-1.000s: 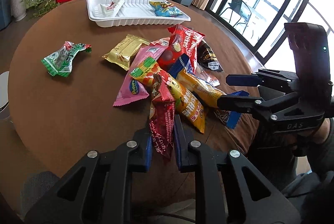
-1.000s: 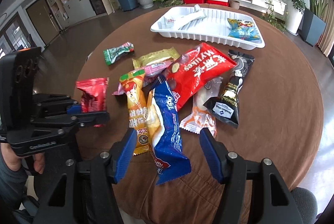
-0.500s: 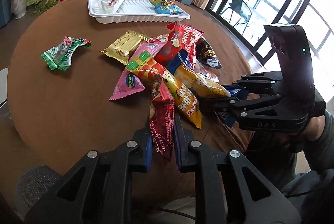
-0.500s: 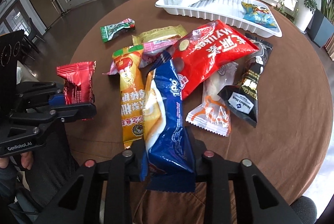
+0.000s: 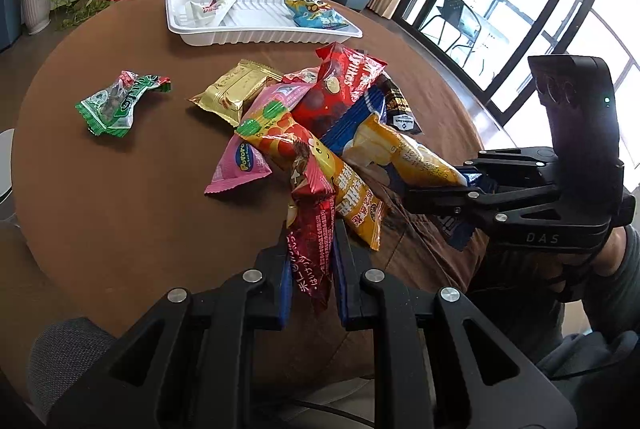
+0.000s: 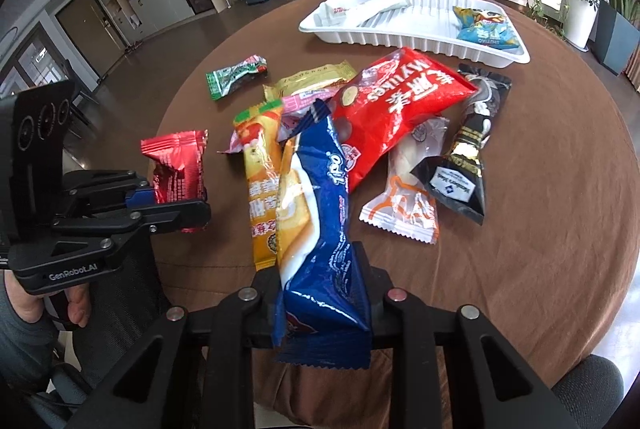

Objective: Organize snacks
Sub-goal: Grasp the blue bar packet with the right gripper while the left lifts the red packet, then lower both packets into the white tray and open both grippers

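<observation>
Claw status, right (image 6: 320,289): jaws pinched on the near end of the blue packet (image 6: 320,213), with the pads pressing the wrapper. The packet's long axis runs away from the claw toward the far side of the bench (image 6: 540,229), and its far end overlaps the red bag (image 6: 396,109) in the pile.

Claw status, left (image 5: 310,269): jaws nearly together, clamped on the lower end of the small red packet (image 5: 314,229). That packet stands roughly upright between the pads, above the near edge of the bench.

Destination: the white tray (image 6: 400,37) sits at the far side of the bench, straight ahead of both claws and beyond the snack pile. It already holds a white wrapper (image 6: 372,5) at its left end and a blue-and-yellow bag (image 6: 486,29) at its right end. The middle of the tray is bare.

Governing relation: the tray lies far forward of both claws, with the pile between. Neither claw is clearly nearer to it. Judged from this layout, each held packet must probably be lifted clear of the pile before it is carried forward. The blue packet is long and its free end may drag the red bag.
</observation>
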{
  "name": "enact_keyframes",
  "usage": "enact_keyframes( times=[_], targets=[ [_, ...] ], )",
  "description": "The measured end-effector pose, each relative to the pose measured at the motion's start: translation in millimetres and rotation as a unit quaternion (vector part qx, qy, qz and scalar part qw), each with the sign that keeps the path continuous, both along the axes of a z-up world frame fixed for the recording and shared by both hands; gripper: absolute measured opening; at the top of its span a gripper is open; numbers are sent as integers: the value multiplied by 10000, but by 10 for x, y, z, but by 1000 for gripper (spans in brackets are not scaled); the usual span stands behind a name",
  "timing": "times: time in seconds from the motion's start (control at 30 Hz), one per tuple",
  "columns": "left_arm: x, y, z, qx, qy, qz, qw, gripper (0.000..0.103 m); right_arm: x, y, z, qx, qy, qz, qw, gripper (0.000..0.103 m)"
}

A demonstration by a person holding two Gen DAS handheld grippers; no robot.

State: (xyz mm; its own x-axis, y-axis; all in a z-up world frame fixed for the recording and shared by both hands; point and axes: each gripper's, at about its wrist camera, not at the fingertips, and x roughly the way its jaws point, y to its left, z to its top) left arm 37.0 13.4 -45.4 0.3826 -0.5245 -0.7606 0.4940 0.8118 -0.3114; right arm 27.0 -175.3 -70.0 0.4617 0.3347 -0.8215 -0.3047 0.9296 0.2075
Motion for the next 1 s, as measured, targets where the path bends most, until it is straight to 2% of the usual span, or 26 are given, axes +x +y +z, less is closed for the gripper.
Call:
enact_keyframes(
  times=[0.33, 0.43, 0.53, 0.67, 0.83, 1.0],
  targets=[
    [155, 73, 208, -133, -123, 75, 9998, 15, -10, -344, 270, 580, -331, -400, 9970, 29],
    [341, 159, 373, -184, -254, 188, 9993, 15, 79, -522, 386, 726, -448, -580, 9947, 29],
    [597, 241, 542, -223, -384, 308, 9985, 15, 232, -742, 545, 674, -692, -837, 9918, 29],
    [1043, 248, 792, -70, -611, 348, 9975, 15, 551, -1078, 779, 769, -958, -1180, 9854, 29],
    [1655, 194, 1012, 28, -683, 405, 9968, 15, 1115, -1360, 1050, 874, -1211, -1533, 9768, 29],
    [2270, -43, 1111, 277, -613, 308, 9973, 15, 1723, -1307, 1105, 853, -1120, -1490, 9788, 29]
  ],
)
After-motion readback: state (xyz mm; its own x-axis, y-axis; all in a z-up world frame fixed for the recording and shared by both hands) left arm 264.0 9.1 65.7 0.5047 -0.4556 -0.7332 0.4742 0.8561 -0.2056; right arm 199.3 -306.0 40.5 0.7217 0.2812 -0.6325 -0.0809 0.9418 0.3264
